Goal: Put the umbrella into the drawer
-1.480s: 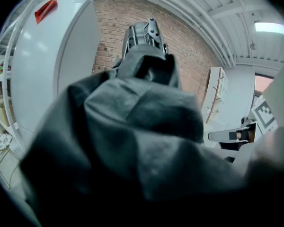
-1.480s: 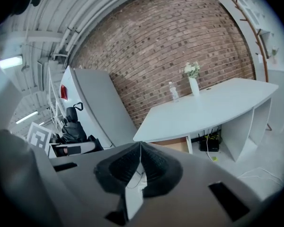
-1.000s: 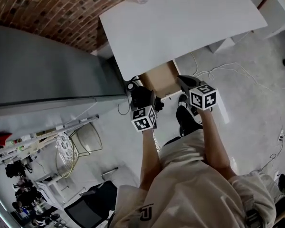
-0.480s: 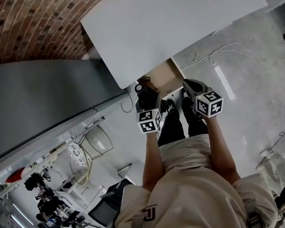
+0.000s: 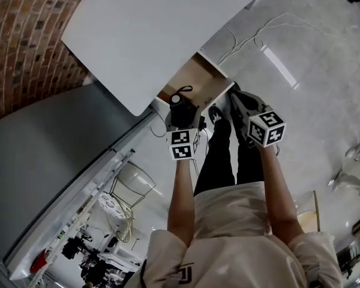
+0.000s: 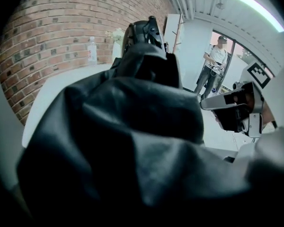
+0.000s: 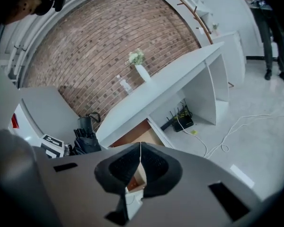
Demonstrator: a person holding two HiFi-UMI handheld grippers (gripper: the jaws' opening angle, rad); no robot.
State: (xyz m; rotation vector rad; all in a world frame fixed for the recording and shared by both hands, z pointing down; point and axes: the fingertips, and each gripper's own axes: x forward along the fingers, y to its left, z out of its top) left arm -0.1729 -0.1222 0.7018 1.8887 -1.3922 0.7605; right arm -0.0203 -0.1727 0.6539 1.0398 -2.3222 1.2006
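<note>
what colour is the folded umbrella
Black; the folded umbrella shows best in the left gripper view.

arms [image 5: 183, 191] forward; left gripper [image 5: 182, 120] grips umbrella [image 6: 132, 126], right gripper [image 7: 140, 164] fingers pressed together.

White table [image 7: 175, 82] stands against the brick wall. On its top, towards the wall side, are a clear bottle [image 7: 126, 86] and a white vase [image 7: 144, 73] holding pale flowers, the two near each other and upright. A drawer [image 7: 135, 133] under the tabletop is pulled open, wood-coloured inside. On the grey floor [image 7: 255, 145] lie a loose white cable [image 7: 204, 144] and, under the table, a black device [image 7: 184, 120].
</note>
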